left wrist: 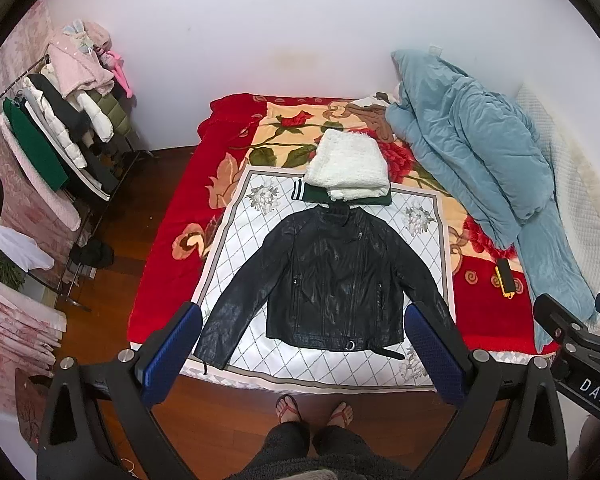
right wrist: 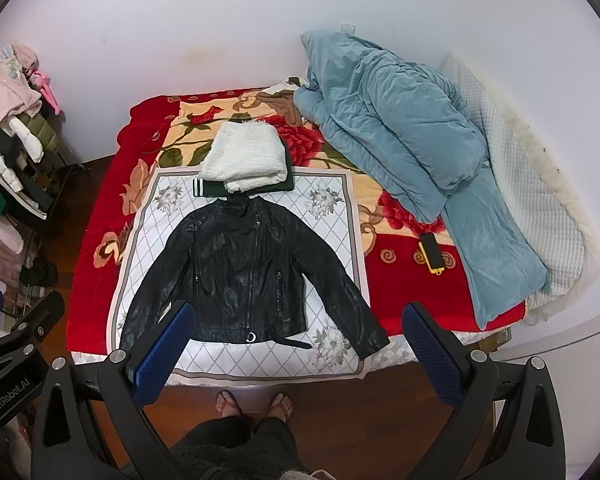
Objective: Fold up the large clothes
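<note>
A black leather jacket [left wrist: 332, 280] lies flat, front up, sleeves spread, on a white patterned cloth [left wrist: 240, 216] on the bed; it also shows in the right wrist view [right wrist: 244, 276]. Behind its collar sits a stack of folded clothes: a white fluffy one [left wrist: 346, 164] [right wrist: 244, 156] on a green one [left wrist: 320, 197]. My left gripper [left wrist: 304, 352] is open and empty, held high above the bed's near edge. My right gripper [right wrist: 300, 350] is open and empty too, beside the left one.
A red floral blanket [left wrist: 168, 240] covers the bed. A blue quilt [left wrist: 480, 152] is heaped at the right, with a yellow-and-black object [left wrist: 505, 278] beside it. A clothes rack [left wrist: 60, 132] stands left on the wooden floor. The person's feet [left wrist: 314, 410] are at the bed's foot.
</note>
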`<state>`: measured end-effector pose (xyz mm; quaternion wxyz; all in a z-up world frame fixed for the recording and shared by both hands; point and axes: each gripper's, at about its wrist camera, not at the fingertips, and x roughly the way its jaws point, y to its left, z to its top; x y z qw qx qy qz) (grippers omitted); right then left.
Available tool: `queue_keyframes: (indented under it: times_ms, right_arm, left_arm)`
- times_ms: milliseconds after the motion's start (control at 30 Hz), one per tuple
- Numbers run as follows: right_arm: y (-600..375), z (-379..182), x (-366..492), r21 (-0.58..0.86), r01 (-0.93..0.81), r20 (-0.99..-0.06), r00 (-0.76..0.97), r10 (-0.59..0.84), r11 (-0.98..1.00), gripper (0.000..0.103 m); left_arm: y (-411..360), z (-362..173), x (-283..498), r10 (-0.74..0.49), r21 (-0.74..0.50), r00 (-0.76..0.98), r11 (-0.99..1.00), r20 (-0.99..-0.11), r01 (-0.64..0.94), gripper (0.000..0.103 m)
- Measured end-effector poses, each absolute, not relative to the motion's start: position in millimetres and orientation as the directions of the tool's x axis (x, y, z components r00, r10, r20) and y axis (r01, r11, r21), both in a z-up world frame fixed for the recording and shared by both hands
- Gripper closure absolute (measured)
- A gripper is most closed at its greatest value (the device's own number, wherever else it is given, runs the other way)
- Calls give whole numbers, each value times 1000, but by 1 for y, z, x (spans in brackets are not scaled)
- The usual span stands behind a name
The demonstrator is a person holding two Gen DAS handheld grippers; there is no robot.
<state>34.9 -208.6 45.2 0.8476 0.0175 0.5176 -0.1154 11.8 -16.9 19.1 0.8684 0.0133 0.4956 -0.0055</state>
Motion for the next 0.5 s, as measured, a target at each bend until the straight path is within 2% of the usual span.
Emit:
queue_keyframes:
  times_ms: [500]
  right_arm:
    - [-206,46,34,-88,213,-881,440,-176,973,0]
  left_arm:
    - [-18,21,11,4,19,513,1000,-859,24,0]
